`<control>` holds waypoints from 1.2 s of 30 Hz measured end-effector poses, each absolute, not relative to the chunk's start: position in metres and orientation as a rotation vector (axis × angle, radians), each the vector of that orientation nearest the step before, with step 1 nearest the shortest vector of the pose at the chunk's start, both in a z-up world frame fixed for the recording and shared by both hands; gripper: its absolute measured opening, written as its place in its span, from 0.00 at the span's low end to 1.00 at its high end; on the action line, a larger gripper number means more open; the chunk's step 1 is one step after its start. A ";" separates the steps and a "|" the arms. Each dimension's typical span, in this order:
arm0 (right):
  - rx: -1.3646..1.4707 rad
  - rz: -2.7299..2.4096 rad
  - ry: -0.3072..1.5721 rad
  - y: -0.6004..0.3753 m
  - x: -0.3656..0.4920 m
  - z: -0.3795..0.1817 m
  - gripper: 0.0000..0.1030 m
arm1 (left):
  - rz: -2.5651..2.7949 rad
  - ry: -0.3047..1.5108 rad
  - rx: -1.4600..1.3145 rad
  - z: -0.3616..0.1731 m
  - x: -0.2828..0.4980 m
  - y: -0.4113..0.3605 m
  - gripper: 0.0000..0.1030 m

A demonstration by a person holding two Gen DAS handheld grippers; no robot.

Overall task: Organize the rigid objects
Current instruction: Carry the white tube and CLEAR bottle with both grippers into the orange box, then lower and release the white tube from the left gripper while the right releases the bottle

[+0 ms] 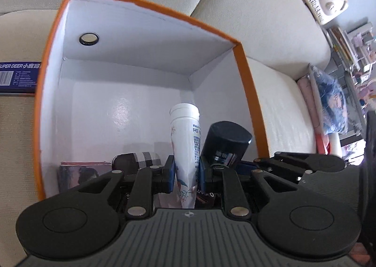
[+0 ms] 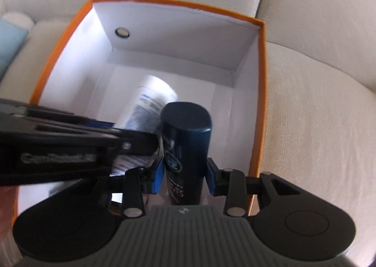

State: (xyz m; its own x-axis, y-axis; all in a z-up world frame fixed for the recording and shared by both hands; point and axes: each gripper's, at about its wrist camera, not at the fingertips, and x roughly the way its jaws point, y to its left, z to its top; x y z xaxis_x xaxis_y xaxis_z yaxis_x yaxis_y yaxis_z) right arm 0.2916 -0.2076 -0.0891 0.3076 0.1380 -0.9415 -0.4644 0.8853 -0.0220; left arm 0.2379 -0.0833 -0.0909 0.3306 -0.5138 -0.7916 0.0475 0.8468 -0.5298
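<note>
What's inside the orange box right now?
Inside the orange box: a white tube held by the left gripper, a dark bottle in the right gripper, plus a plaid-patterned item and a reddish flat item on the floor. Both grippers hide the near floor.

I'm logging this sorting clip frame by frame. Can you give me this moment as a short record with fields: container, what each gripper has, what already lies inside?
container: orange box with white inside, open top, on a beige sofa
left gripper: shut on white tube, cap end pointing into the box
right gripper: shut on dark bottle, held over the box
already inside: checked case and a flat reddish item on the floor at the near wall
outside: blue carton beside the box
</note>
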 end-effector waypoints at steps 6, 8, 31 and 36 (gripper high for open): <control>-0.424 0.447 1.214 -0.201 0.295 -0.094 0.34 | -0.375 1.183 -0.439 -0.095 0.238 -0.082 0.21; -0.467 0.458 1.207 -0.198 0.293 -0.095 0.34 | -0.380 1.173 -0.429 -0.094 0.238 -0.081 0.21; -0.390 0.503 1.200 -0.219 0.291 -0.076 0.37 | -0.323 1.272 -0.519 -0.128 0.238 -0.095 0.23; -0.373 0.516 1.186 -0.219 0.293 -0.082 0.37 | -0.315 1.319 -0.528 -0.130 0.240 -0.092 0.23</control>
